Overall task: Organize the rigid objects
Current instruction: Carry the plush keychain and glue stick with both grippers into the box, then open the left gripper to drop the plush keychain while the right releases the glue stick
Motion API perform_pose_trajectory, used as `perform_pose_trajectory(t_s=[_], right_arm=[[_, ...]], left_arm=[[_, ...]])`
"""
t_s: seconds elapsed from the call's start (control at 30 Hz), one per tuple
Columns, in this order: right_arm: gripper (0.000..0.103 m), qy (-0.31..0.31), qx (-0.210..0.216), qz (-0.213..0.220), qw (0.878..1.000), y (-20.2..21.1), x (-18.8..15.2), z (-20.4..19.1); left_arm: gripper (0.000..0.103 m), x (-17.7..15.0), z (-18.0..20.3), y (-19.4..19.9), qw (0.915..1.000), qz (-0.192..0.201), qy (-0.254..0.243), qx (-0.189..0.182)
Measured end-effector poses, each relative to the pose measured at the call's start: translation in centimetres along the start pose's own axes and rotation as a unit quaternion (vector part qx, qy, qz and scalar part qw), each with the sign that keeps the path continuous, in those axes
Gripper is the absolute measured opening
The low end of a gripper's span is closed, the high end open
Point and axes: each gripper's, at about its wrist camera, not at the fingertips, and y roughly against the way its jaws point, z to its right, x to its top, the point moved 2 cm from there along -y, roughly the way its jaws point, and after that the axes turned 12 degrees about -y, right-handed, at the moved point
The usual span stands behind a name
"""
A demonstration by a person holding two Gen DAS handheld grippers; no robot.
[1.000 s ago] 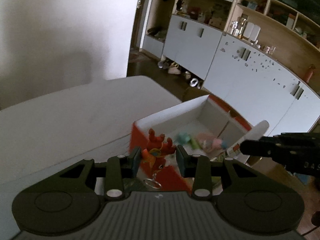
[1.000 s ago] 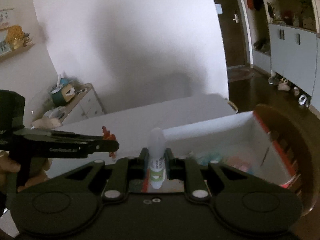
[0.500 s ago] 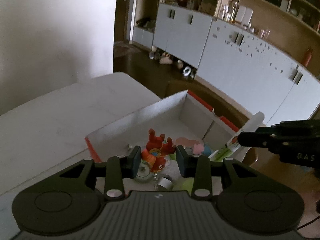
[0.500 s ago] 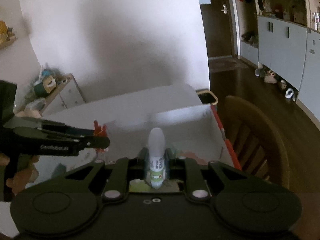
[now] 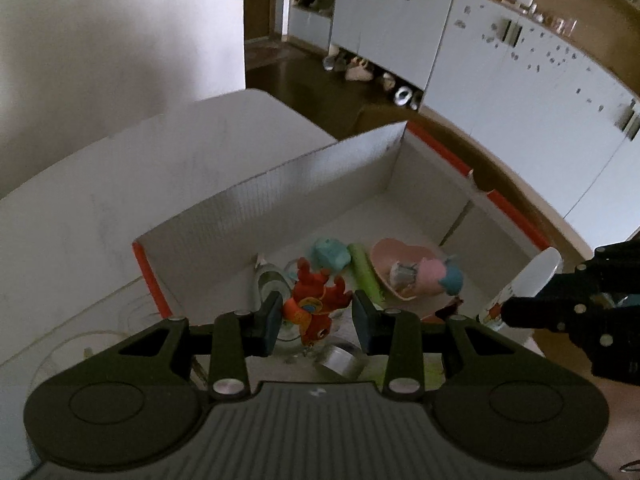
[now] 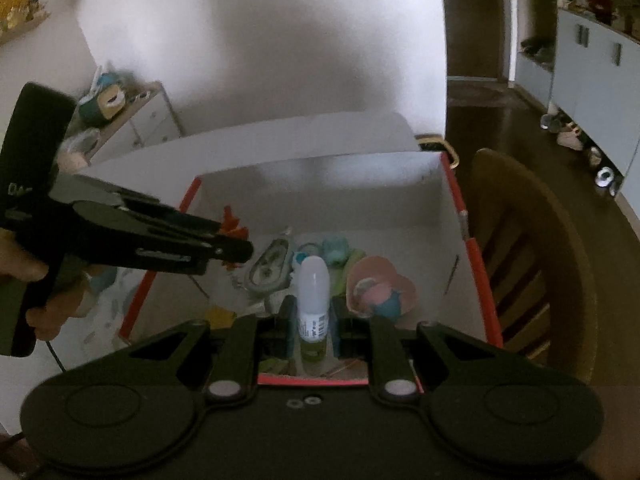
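A white table [image 5: 92, 216] fills the left of both wrist views, and on its far end stands an open white box [image 5: 304, 184] with red edges, its inner walls bare and its floor strewn with small things. Beside the box, on the side away from the table, a brown wooden chair [image 6: 532, 248] stands on the dark floor, and pale cabinets [image 5: 500, 60] line the wall behind.

Both grippers hang over the open box, pointing down into it. The left gripper [image 5: 315, 318] is clamped on a red toy figure [image 5: 316, 300] with an orange patch on it; its pads press the figure from both sides and hold it above the floor of the box. The right gripper [image 6: 313, 322] has its fingers closed tight on a white-capped bottle [image 6: 313, 292], which stands upright between them, its cap rising clear above the fingertips and its printed label at the level of the pads.

On the floor of the box lie a pink heart-shaped dish [image 5: 396, 264] with small pink and blue toys in it, a green tube [image 5: 366, 276] just beside the dish, a teal toy [image 5: 330, 254] next to the tube, a grey oval piece [image 6: 270, 266] and a roll of tape [image 5: 340, 360] near the left gripper. A person's hand [image 6: 40, 300] grips the handle of the left gripper at the left edge of the right wrist view.
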Motion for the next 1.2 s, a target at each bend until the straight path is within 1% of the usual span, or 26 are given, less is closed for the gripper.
perform_pose_trajectory(t_s=[0.17,0.27,0.5,0.7,0.93,1.1,1.2], right_arm=[[0.016,0.004,0.002,-0.014,1.000,-1.9,0.5,-0.4],[0.016,0.007,0.002,-0.012,1.000,-2.7,0.9,-0.1],[0.016,-0.009,-0.002,-0.010,1.000,-4.4,2.1,0.9],[0.016,-0.028,-0.011,-0.021,0.999,-5.9,2.4,1.5],[0.016,-0.047,-0.020,-0.029,0.998,-6.4,2.8,1.8],[0.016,-0.060,-0.023,-0.036,0.997,-6.6,2.9,2.4],[0.017,-0.067,-0.028,-0.041,0.997,-6.5,2.9,2.6]], left_arm=[[0.037,0.1,0.0,-2.1,0.9997,-0.021,-0.002,0.008],[0.037,0.3,-0.1,-3.2,0.9995,-0.030,-0.001,0.011],[0.037,0.7,-0.3,-5.2,0.9988,-0.046,-0.001,0.017],[0.037,1.0,-0.4,-6.7,0.9982,-0.057,-0.002,0.021],[0.037,1.0,-0.6,-7.9,0.9972,-0.073,0.001,0.012],[0.036,1.0,-0.7,-8.8,0.9944,-0.105,0.003,0.003],[0.036,0.9,-0.8,-9.0,0.9939,-0.110,0.005,-0.002]])
